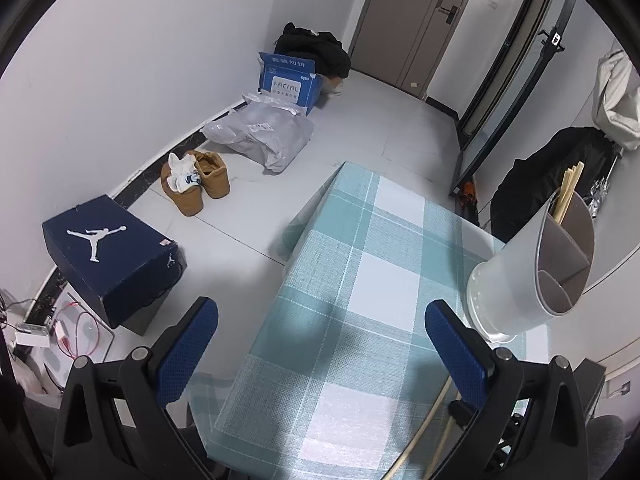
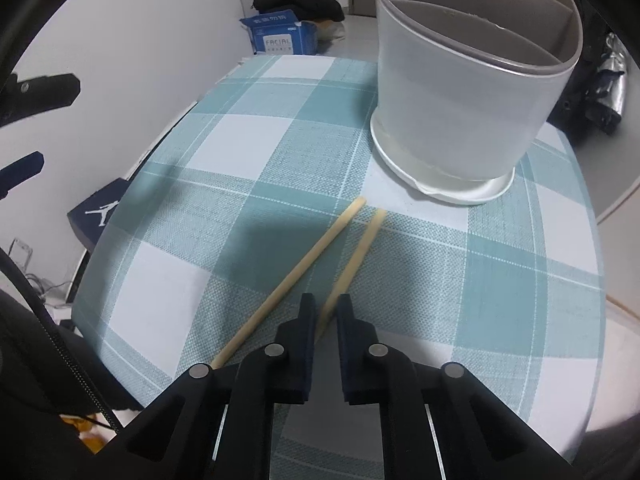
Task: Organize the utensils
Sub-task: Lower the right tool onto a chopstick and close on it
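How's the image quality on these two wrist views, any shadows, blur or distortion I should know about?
Left wrist view: sharp, strong fisheye bending the tablecloth edges, black corners, soft shadow between the left gripper fingers. Right wrist view: same curving, the utensil holder bulges large, a broad dark shadow lies across the chopsticks ahead of the right gripper; no glare or motion blur.

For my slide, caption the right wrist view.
Right gripper shut on one chopstick lying beside a second chopstick on the checked tablecloth, near the divided utensil holder.
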Demonstrator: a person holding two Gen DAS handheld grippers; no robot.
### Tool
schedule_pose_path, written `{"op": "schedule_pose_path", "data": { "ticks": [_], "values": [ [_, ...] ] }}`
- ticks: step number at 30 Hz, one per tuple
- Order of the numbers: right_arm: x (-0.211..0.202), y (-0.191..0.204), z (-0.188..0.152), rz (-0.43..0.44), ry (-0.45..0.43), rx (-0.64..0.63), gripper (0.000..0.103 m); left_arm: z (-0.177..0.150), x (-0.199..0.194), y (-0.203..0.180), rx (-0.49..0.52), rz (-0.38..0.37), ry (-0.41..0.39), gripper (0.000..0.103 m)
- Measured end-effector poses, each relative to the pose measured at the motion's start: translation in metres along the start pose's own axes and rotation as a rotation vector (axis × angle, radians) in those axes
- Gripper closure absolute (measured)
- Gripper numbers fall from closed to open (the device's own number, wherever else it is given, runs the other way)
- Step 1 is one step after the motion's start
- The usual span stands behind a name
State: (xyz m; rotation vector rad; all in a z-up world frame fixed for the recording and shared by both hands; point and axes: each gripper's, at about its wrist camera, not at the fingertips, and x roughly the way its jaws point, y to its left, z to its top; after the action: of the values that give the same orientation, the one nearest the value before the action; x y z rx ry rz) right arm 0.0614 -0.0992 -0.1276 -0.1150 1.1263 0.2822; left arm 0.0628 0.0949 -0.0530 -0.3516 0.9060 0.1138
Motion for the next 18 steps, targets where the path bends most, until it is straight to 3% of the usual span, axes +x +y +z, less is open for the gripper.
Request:
{"op": "schedule_pose_path", "data": {
  "ticks": [9, 18],
  "values": [
    [-0.003, -0.021, 0.005, -0.006, 0.061, -0.079, 0.099, 0.000, 0.000, 0.001, 0.006, 0.004, 0.008, 0.001],
    [-0.017, -0.046, -0.012, -0.016, 0.155, -0.186, 0.103, 0.004, 0.001, -0.007, -0.005, -0.022, 0.007, 0.001]
  ]
}}
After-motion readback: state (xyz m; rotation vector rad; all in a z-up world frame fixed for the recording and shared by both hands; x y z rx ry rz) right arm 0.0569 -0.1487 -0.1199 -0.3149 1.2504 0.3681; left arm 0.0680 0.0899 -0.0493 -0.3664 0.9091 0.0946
